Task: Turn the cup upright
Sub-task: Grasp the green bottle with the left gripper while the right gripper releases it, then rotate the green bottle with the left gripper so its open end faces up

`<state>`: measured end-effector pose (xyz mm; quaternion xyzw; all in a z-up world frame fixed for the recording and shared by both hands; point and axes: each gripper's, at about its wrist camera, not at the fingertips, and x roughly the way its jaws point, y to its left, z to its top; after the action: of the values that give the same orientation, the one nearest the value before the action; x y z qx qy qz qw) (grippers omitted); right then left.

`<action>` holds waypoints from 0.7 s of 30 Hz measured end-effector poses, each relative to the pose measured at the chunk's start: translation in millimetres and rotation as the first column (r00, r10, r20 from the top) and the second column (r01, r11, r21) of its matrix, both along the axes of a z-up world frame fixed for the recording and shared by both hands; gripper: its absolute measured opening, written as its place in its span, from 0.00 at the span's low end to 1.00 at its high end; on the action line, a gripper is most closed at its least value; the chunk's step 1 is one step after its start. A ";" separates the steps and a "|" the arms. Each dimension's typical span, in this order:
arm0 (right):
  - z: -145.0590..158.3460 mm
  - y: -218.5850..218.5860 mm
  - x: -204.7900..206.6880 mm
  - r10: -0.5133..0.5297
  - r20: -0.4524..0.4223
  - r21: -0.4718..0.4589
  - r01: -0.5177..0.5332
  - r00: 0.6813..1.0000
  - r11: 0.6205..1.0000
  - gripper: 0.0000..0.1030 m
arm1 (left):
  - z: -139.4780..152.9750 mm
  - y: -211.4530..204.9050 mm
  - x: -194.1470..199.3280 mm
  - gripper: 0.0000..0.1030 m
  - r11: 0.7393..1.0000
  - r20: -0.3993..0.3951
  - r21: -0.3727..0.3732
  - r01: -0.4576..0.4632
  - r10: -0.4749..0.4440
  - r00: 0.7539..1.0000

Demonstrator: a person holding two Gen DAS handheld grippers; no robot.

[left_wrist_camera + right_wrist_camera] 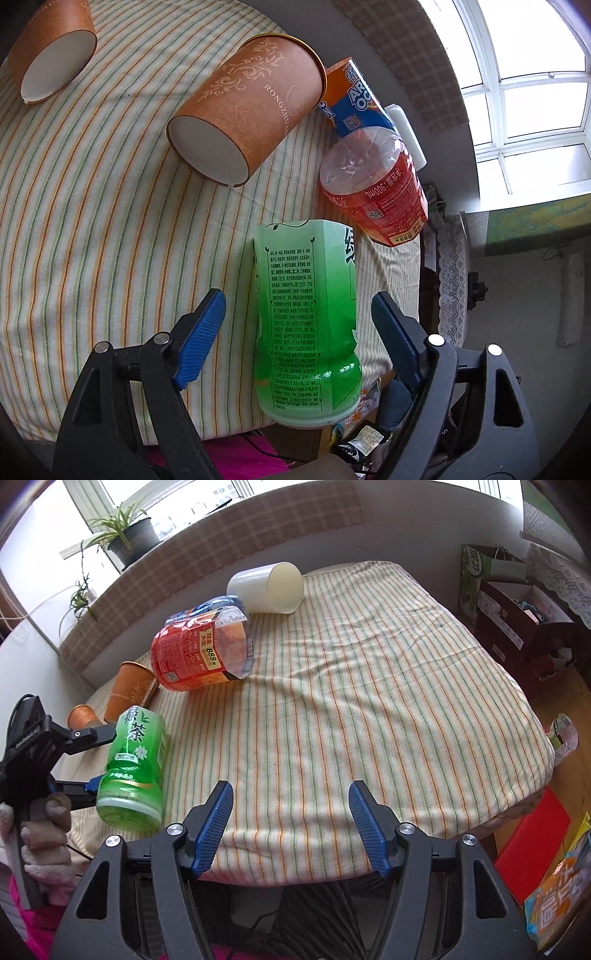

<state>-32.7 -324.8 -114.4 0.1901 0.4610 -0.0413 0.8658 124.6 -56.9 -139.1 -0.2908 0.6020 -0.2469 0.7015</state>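
Observation:
A green tea-label cup lies on its side on the striped cloth, between the open jaws of my left gripper; the blue pads do not touch it. It also shows in the right wrist view, at the table's left front edge, with the left gripper around it. My right gripper is open and empty above the table's front edge.
A red cut-bottle cup and a white cup lie on their sides at the back. Two brown paper cups lie on their sides. A blue-orange carton lies behind. The striped table has boxes to its right.

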 end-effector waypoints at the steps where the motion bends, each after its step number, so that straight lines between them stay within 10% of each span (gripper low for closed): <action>1: -0.1 0.2 0.1 0.002 0.000 0.000 -0.002 1.000 1.000 0.63 | -0.2 -1.4 0.4 0.81 1.000 -0.001 0.000 0.003 -0.003 1.000; 21: 3.8 8.6 -0.4 0.007 0.013 -0.057 -0.006 1.000 0.998 0.63 | -8.9 -24.4 8.5 0.59 0.999 0.015 0.038 0.011 -0.012 1.000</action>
<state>-33.1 -316.2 -110.6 0.1643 0.4544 -0.0503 0.8741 133.0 -81.3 -148.0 -0.2719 0.6029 -0.2416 0.7101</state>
